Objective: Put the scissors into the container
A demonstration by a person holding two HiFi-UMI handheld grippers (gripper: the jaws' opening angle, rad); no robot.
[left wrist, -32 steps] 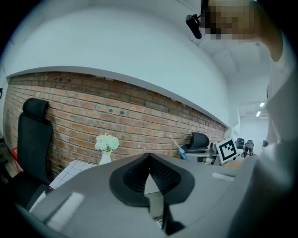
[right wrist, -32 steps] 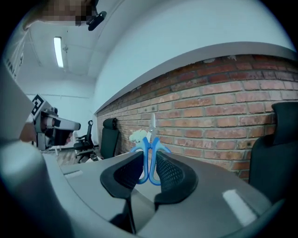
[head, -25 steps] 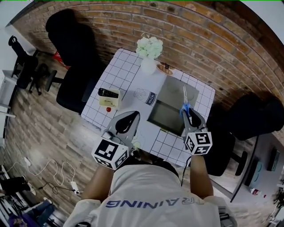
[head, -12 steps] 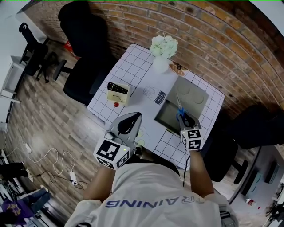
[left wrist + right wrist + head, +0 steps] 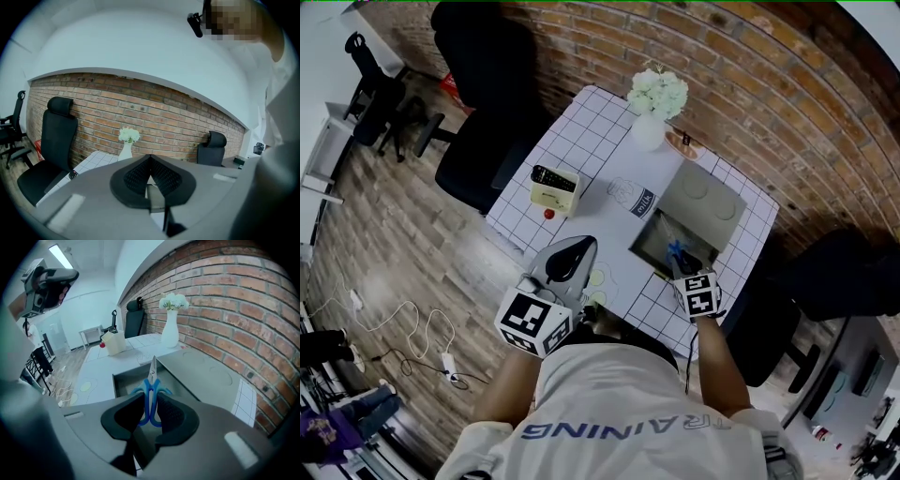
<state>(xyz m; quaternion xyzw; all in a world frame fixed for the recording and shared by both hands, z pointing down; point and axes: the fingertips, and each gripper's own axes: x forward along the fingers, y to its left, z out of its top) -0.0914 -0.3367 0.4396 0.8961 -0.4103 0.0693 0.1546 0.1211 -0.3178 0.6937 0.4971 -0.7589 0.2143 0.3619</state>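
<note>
Right gripper (image 5: pixel 150 398) clamped on scissors (image 5: pixel 152 376) by the handles, blade tips over the open container (image 5: pixel 123 379). Left gripper (image 5: pixel 150 158): jaws together, empty, well apart from container.

Dim, bluish fisheye views with dark vignetted corners.

The vase (image 5: pixel 648 131) stands at the counter's (image 5: pixel 581 150) far edge. The container (image 5: pixel 654 246) sits near right, with a lid (image 5: pixel 705 202) flat just behind it. A carton (image 5: pixel 634 197) lies left of the lid, and a box (image 5: pixel 555 190) carrying a remote (image 5: pixel 551 175) sits further left. The scissors (image 5: pixel 676 250), in the right tool (image 5: pixel 682 262), are over the container's near end.
</note>
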